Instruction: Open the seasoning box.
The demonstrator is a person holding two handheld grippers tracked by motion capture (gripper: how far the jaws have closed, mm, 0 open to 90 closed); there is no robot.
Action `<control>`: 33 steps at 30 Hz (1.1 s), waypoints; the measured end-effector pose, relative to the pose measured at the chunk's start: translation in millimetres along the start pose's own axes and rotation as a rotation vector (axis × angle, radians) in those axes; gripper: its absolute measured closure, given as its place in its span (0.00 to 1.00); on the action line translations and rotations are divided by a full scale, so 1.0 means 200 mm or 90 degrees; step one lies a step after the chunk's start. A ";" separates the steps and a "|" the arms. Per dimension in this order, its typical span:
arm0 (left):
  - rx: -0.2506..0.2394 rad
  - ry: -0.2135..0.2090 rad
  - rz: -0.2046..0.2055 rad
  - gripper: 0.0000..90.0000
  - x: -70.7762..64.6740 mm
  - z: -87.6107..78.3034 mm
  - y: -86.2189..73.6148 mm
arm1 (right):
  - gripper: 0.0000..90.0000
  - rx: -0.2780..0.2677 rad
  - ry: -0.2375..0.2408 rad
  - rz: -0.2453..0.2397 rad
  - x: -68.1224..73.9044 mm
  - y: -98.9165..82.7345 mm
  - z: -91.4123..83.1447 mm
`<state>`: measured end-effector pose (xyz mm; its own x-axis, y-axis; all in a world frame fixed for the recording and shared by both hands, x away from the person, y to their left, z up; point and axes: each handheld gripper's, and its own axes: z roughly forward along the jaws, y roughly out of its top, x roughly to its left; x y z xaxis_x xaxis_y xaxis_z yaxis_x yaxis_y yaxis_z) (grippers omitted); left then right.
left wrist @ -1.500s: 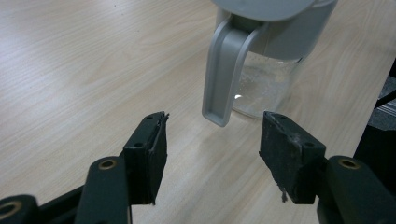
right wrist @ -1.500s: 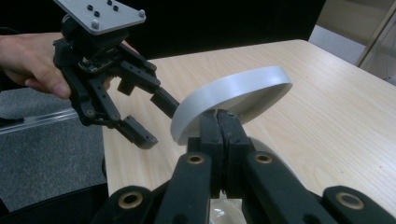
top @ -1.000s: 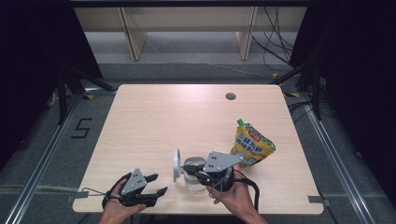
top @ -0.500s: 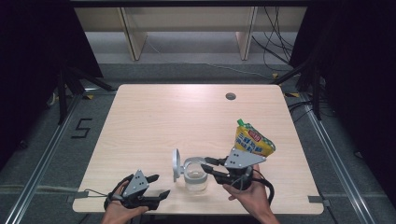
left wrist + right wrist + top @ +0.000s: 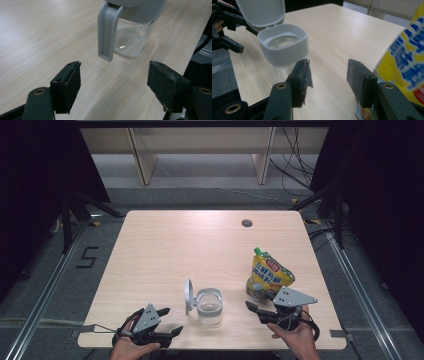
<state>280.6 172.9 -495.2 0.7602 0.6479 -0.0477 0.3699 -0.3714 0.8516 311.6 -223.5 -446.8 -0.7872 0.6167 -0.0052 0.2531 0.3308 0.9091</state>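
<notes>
A clear jar (image 5: 209, 306) with a grey rim stands near the table's front edge, its flip lid (image 5: 189, 295) standing open on the left side. My left gripper (image 5: 171, 321) rests left of the jar and points at it; its jaws have just been opening, with nothing between them. In the left gripper view the jar (image 5: 130, 40) stands beyond the open left gripper (image 5: 115, 66). My right gripper (image 5: 255, 311) sits right of the jar, below a yellow pouch (image 5: 267, 272); its jaws have just been opening and hold nothing. In the right gripper view the right gripper (image 5: 328, 62) has the jar (image 5: 284, 50) at its left and the pouch (image 5: 404, 62) at its right.
The wooden table (image 5: 200, 245) has a round cable hole (image 5: 246, 223) near its far right corner. Pale shelving (image 5: 200, 150) stands beyond the far edge. Dark floor and metal rails lie on both sides of the table.
My right gripper has drawn away from the jar to the right, toward the pouch, and its jaws have opened. The jar stands with its lid up. The left gripper stayed in place.
</notes>
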 end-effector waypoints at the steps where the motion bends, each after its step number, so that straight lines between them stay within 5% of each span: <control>1: 0.008 0.004 0.010 0.29 0.01 -0.01 0.00 | 0.56 0.007 -0.010 0.010 -0.01 -0.01 -0.02; 12: 0.002 0.012 -0.015 0.22 0.01 0.00 0.01 | 0.54 0.022 -0.030 0.045 -0.09 -0.13 -0.11; 16: 0.002 0.010 0.003 0.21 0.02 0.00 0.02 | 0.53 0.024 -0.043 0.066 -0.10 -0.16 -0.15; 17: 0.001 0.011 -0.018 0.21 0.01 0.01 0.01 | 0.53 0.023 -0.055 0.053 -0.11 -0.16 -0.16; 21: -0.001 0.009 -0.017 0.21 0.01 0.01 0.01 | 0.51 0.031 -0.049 0.071 -0.13 -0.18 -0.18; 24: -0.001 -0.001 -0.008 0.21 0.02 0.00 0.02 | 0.47 0.023 -0.087 0.077 -0.13 -0.19 -0.20; 25: -0.009 0.000 -0.033 0.21 0.02 0.00 0.01 | 0.44 0.024 -0.086 0.089 -0.14 -0.20 -0.20; 28: -0.004 0.005 -0.014 0.21 0.03 0.00 0.02 | 0.35 0.018 -0.117 0.096 -0.17 -0.21 -0.21; 29: -0.008 0.005 -0.031 0.21 0.02 0.00 0.01 | 0.34 0.017 -0.114 0.111 -0.18 -0.22 -0.21; 32: -0.005 0.006 -0.027 0.21 0.02 0.00 0.02 | 0.28 0.011 -0.127 0.099 -0.21 -0.23 -0.21; 33: -0.005 0.006 -0.029 0.21 0.02 0.00 0.01 | 0.26 0.009 -0.134 0.122 -0.20 -0.23 -0.20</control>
<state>284.8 175.2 -492.7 0.7374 0.6705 -0.0818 0.4004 -0.3364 0.8524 308.6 -292.8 -472.2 -0.5904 0.8034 0.0778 0.3949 0.2034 0.8959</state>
